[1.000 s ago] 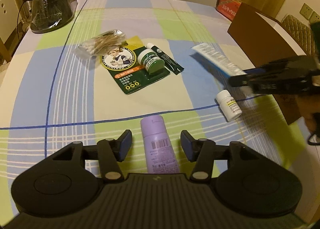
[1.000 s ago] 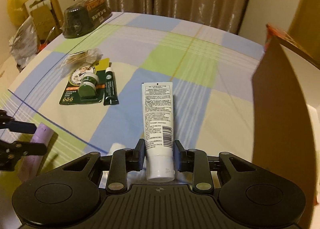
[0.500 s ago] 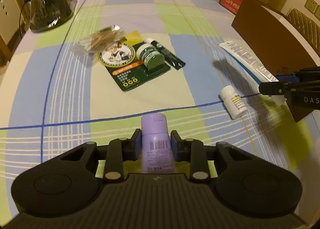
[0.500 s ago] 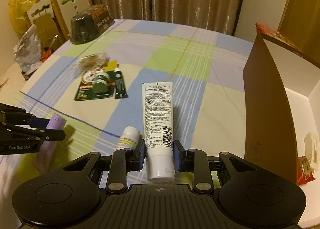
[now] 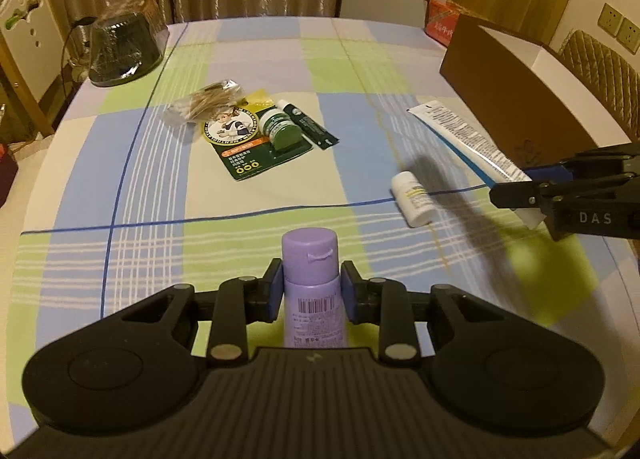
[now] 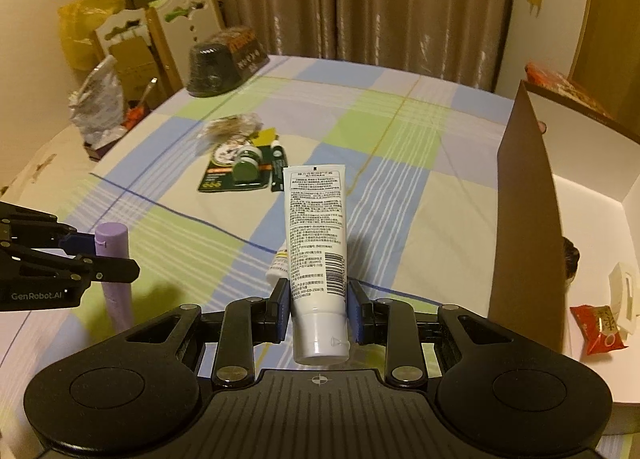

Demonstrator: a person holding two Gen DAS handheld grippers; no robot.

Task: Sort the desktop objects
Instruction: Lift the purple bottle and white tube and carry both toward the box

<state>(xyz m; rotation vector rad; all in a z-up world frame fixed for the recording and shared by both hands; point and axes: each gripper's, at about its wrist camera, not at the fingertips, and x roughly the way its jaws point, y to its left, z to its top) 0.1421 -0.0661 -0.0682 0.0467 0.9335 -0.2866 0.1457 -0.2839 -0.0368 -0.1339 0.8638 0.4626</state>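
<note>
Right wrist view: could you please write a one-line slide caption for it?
Right claw grips a white cream tube above the checked tablecloth, beside an open cardboard box.

Lilac bottle, bottom centre, barcode on label. White tube with dense black print. Checked worktop: blue, green, cream, lilac. Dark green card, centre. Brown box, white inside, right. Small white bottle.

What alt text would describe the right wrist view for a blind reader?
The right gripper holds a white tube above a checked tablecloth. An open brown box stands to the right; the left gripper grips a purple bottle on the left.
</note>
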